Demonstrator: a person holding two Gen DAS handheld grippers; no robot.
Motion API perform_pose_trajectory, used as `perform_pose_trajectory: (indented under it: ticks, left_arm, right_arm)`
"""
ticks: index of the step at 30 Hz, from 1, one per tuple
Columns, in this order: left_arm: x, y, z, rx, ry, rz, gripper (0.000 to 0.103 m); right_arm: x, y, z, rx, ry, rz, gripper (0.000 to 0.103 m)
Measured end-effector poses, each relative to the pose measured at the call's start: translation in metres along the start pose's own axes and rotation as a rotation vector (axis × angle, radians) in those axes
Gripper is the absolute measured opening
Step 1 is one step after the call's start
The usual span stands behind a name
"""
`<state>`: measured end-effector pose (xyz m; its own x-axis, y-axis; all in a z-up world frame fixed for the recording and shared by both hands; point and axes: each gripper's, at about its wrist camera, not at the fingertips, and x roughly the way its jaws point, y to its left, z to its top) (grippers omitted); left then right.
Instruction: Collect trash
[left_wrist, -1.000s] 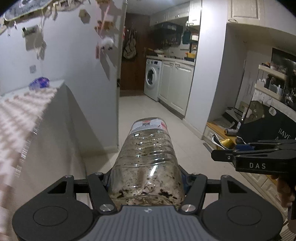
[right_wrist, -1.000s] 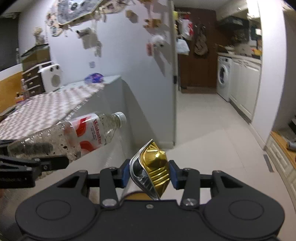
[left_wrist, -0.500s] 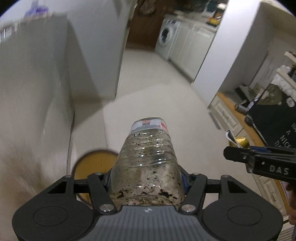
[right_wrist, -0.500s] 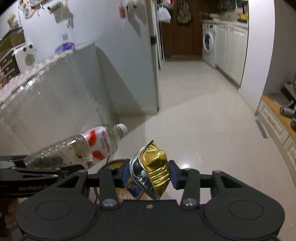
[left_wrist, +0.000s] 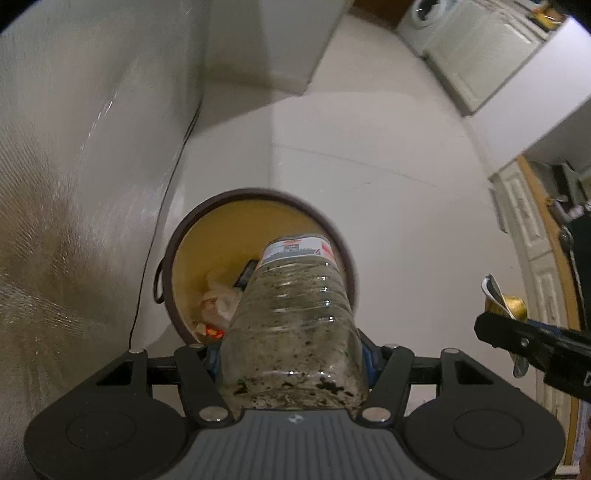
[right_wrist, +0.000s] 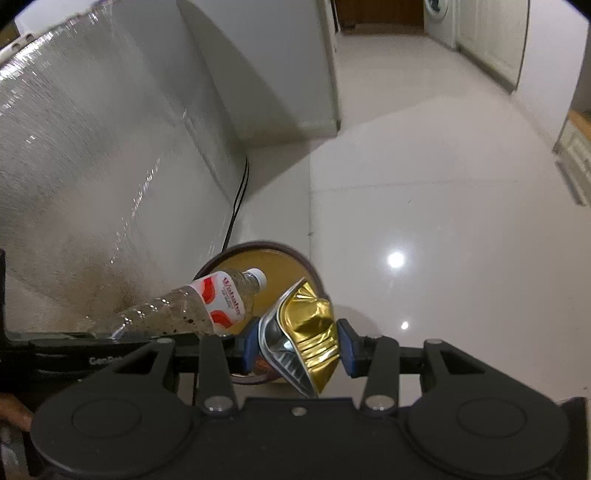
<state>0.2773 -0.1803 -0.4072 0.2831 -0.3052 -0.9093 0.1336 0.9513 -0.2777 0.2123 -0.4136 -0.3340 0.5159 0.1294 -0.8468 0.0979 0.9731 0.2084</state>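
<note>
My left gripper (left_wrist: 291, 360) is shut on a dirty clear plastic bottle (left_wrist: 295, 317) with a red-and-white label. It holds the bottle neck-first over a round bin (left_wrist: 258, 206) with a dark rim and yellow inside. Crumpled paper trash (left_wrist: 219, 302) lies in the bin. My right gripper (right_wrist: 297, 341) is shut on a crushed gold can (right_wrist: 304, 332), just right of the bin (right_wrist: 280, 254). The bottle (right_wrist: 199, 310) and the left gripper (right_wrist: 66, 350) show at the left of the right wrist view. The can (left_wrist: 504, 304) shows at the right of the left wrist view.
A table draped in a pale cloth (right_wrist: 92, 166) stands left of the bin. A black cable (right_wrist: 238, 199) runs down beside it. White tiled floor (right_wrist: 424, 203) spreads to the right. White cabinets (left_wrist: 532, 229) line the far right.
Both grippers have tilted down and moved over the bin. The bin now sits right under the bottle, and the kitchen has slid up out of view.
</note>
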Motion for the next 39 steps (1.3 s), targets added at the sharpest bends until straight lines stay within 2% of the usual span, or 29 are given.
perform_pose_trajectory:
  ticks: [7,12,15,16,17,26,27,28,29,30,34,39]
  left_arm:
    - [0.052,0.033,0.014,-0.052,0.061,0.019,0.063]
    - [0.075,0.042,0.021,-0.072,0.066,0.032,0.065]
    - [0.08,0.044,0.025,-0.068,0.086,0.05,0.075]
    - [0.08,0.045,0.024,-0.066,0.092,0.051,0.084]
    - [0.08,0.045,0.023,-0.063,0.097,0.056,0.087]
    - [0.073,0.035,0.013,0.045,0.119,0.158,0.094]
    - [0.071,0.033,0.011,0.053,0.118,0.16,0.095]
    - [0.069,0.033,0.01,0.059,0.115,0.164,0.096]
    - [0.068,0.032,0.008,0.063,0.112,0.17,0.097]
    - [0.066,0.032,0.008,0.064,0.111,0.176,0.098]
    - [0.06,0.035,0.002,0.059,0.114,0.19,0.103]
    - [0.048,0.035,0.0,0.057,0.126,0.203,0.103]
  right_arm:
    - [0.072,0.011,0.007,0.02,0.08,0.023,0.044]
    - [0.112,0.019,0.013,0.017,0.122,0.035,0.044]
    - [0.135,0.025,0.018,0.009,0.137,0.038,0.044]
    - [0.142,0.026,0.021,0.009,0.142,0.039,0.044]
    - [0.15,0.026,0.024,0.009,0.146,0.043,0.044]
    - [0.181,0.03,0.031,0.047,0.157,0.079,0.045]
    - [0.182,0.028,0.031,0.064,0.153,0.091,0.055]
    - [0.183,0.026,0.03,0.082,0.147,0.111,0.076]
    - [0.183,0.025,0.029,0.092,0.141,0.122,0.084]
    - [0.182,0.025,0.028,0.095,0.136,0.116,0.087]
    - [0.174,0.023,0.025,0.065,0.118,0.087,0.091]
    - [0.159,0.014,0.024,0.07,0.103,0.073,0.099]
